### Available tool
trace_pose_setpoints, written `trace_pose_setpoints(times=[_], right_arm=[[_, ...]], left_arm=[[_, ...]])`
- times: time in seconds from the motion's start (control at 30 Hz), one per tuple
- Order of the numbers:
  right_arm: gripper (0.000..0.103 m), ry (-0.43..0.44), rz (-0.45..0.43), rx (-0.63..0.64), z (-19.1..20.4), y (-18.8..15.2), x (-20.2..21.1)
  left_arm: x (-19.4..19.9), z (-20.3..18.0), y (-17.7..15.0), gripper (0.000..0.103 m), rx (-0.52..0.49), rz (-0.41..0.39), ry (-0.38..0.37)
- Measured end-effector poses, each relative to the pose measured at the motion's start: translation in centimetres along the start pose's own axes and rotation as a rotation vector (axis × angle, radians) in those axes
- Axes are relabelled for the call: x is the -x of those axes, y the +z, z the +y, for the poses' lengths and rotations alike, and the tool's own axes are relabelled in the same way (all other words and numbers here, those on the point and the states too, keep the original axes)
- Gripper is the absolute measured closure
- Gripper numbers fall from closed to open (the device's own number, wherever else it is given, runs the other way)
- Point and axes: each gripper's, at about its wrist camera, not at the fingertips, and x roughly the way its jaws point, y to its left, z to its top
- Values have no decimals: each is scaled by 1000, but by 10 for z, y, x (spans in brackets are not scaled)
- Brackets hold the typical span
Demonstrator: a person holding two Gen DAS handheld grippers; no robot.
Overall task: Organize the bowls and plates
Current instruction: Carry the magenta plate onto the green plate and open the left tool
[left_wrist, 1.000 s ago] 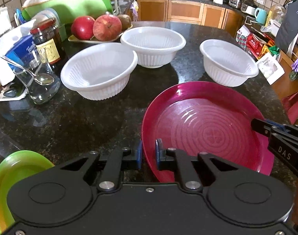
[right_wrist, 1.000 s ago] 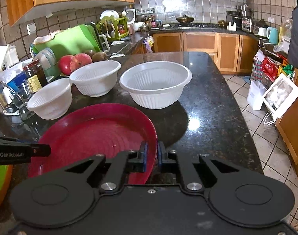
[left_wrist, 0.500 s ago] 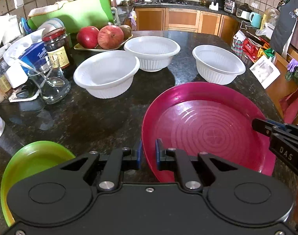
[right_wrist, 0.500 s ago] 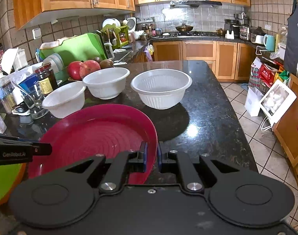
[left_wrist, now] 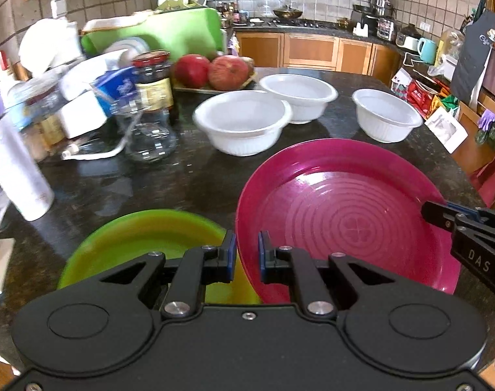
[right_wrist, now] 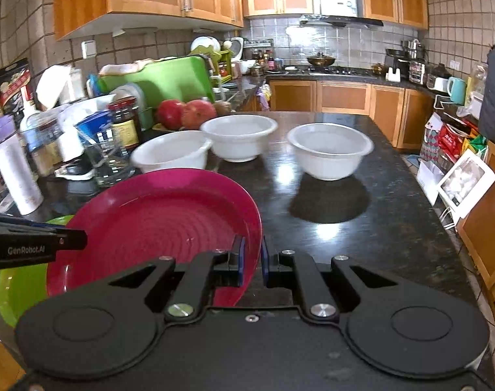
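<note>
Two grippers are sharing one load here. In the left wrist view, the left gripper point(left_wrist: 247, 257) is clamping its blue pads onto the near left rim of the magenta plate point(left_wrist: 345, 215), which is riding above the dark countertop point(left_wrist: 182, 176) and partly over the green plate point(left_wrist: 143, 238). The right gripper point(left_wrist: 443, 211) is pinching the opposite rim at the picture's right edge. Three white bowls point(left_wrist: 244, 127) are standing further back, well apart from the plate.

In the right wrist view, the right gripper point(right_wrist: 252, 260) is closing on the plate's right rim point(right_wrist: 254, 228), while the left gripper point(right_wrist: 75, 239) is reaching in from the left. The magenta plate point(right_wrist: 156, 221) is tilting slightly over the green plate point(right_wrist: 16, 290).

The plate is looking like thin, glossy plastic: probably light and stiff enough, but slick, so opposite rim grips are seeming the safest hold
</note>
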Motion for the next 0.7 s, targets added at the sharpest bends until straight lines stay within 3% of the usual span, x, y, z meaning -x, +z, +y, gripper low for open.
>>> trace_pose_setpoints(times=[0.43,0.7], right_arm=[[90,55,27,48,109,-17,5],[90,25,50,39,141,-25,4]], left_arm=[[28,98,-29,86,7,-19,61],[23,135,-40,86,-10,-2,28]])
